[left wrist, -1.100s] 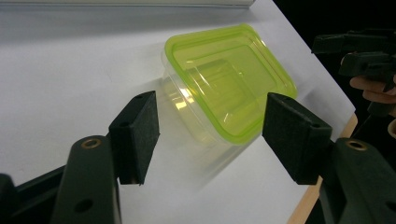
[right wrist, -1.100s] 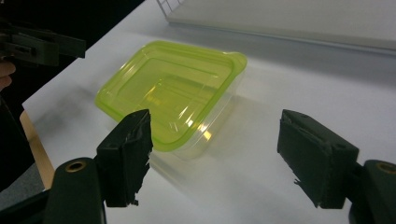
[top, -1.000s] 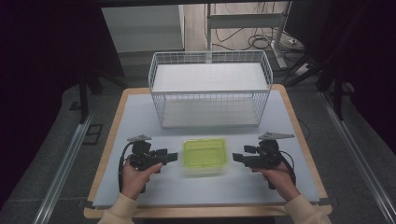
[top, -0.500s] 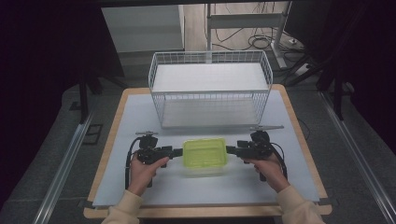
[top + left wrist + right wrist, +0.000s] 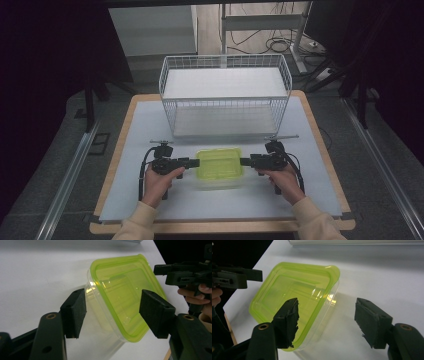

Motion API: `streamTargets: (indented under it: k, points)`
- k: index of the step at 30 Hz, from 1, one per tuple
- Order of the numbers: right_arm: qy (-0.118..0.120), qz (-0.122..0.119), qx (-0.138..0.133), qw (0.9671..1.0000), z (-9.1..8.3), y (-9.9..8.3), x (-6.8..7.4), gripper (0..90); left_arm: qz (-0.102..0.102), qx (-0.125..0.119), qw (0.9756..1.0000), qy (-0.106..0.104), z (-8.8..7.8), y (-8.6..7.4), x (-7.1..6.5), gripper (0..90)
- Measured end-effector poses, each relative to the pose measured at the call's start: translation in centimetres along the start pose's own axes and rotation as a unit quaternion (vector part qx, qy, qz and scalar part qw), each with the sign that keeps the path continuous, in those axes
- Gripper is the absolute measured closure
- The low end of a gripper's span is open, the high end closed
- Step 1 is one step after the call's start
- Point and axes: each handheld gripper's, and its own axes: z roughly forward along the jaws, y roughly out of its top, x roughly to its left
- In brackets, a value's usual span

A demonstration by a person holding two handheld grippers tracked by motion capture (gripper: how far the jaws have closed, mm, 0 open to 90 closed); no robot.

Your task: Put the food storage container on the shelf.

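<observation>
White wire basket beyond green-lidded container, unclenched left tool and right tool flanking.

Bright table, dark surroundings, soft shadows, near jaws slightly blurred

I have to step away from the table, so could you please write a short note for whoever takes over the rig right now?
Left gripper: open, jaws just closing, either side of the left end of the clear container with the green lid, pads not pressing yet.
Right gripper: open, jaws just closing around the right end, also no grip yet.
Container sits lidded on the white table, in front of the wire basket.
Done: both grippers brought to the container's ends.
Left: probably close on both ends and lift; where it goes next cannot be told.
</observation>
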Motion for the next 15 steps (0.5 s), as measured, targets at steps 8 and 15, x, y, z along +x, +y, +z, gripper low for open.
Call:
streamTargets:
  k: [8,15]
  points:
    - [0.019,-0.001,0.014,0.9997,0.8,-0.3,0.0,47.7,0.003,0.010,0.9999,-0.004,0.9,-0.2,-0.1,43.3]
    - [0.038,0.015,0.025,0.9988,1.2,-0.4,-0.4,57.2,-0.017,0.019,0.9994,-0.022,1.5,-0.5,0.6,53.5]
